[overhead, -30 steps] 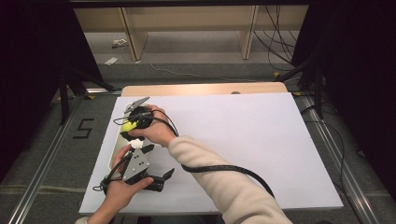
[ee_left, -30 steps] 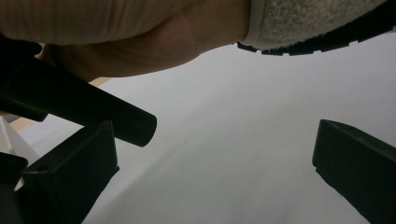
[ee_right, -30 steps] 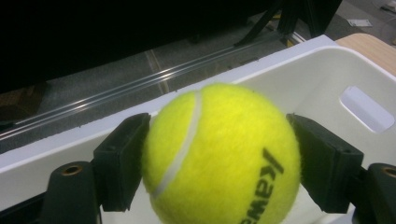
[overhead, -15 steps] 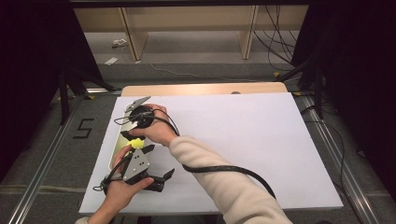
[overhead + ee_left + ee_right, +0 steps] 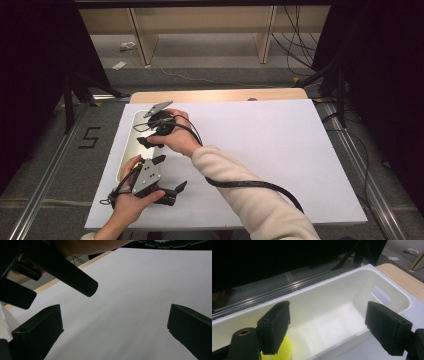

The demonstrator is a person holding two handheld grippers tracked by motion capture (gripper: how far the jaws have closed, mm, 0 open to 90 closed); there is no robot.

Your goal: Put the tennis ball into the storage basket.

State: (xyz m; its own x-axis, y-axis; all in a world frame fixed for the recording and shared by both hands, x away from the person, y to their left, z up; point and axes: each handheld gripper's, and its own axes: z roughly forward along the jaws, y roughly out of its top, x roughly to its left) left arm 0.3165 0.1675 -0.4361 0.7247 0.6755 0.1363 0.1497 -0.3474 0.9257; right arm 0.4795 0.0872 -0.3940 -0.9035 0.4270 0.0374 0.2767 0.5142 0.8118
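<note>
The high view is looking forward and down on the white table [image 5: 280,150] from above. The left gripper view is skimming low and close across that same white surface [image 5: 130,302]. The right gripper view is peering closely down into the white bin [image 5: 342,315], lying at centre left of the high frame [image 5: 131,137].
</note>
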